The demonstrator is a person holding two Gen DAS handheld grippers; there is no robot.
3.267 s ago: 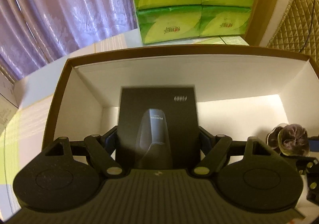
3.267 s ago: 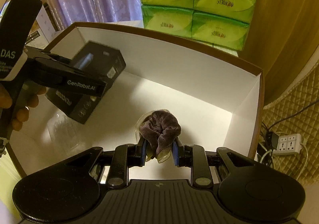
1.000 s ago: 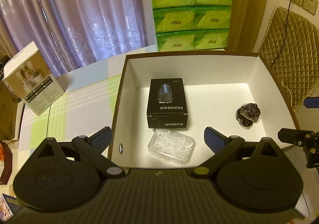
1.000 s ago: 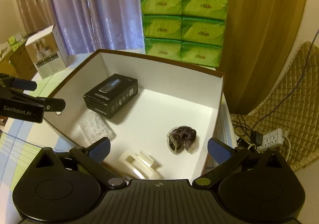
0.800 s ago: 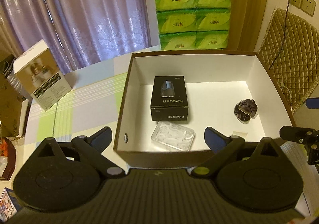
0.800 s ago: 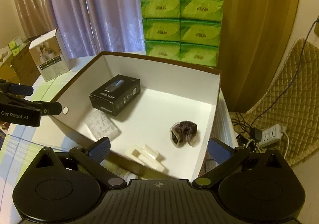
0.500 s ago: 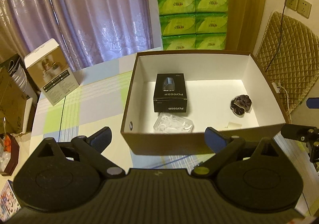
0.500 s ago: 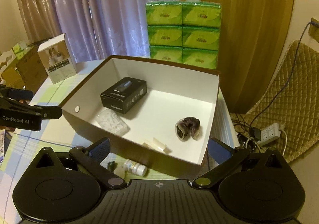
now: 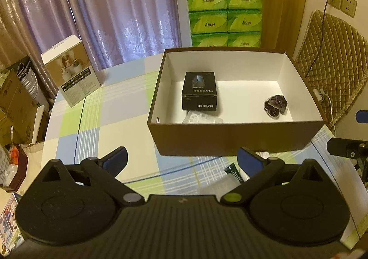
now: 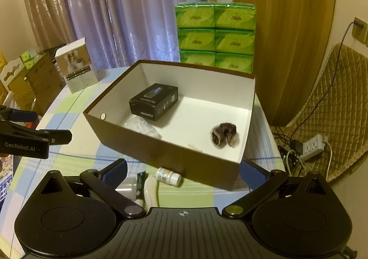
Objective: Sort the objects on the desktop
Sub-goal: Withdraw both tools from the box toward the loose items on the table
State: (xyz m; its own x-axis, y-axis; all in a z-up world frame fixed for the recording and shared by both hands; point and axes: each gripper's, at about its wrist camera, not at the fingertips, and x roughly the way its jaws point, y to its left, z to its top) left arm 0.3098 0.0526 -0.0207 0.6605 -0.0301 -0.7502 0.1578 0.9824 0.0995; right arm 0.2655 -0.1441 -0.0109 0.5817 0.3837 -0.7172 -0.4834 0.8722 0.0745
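Small bottle (image 10: 168, 176) lies on the table (image 10: 195, 196) just outside the box (image 10: 174, 155), so drop your empty, spread right tool (image 10: 182, 172) straight over its body; left tool (image 9: 181, 158) also spread, holding nothing.

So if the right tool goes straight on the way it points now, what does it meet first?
Probably the near brown wall of the cardboard box. The right tool is open, and the small white bottle lies lower on the table, likely under its line; depth is unclear.
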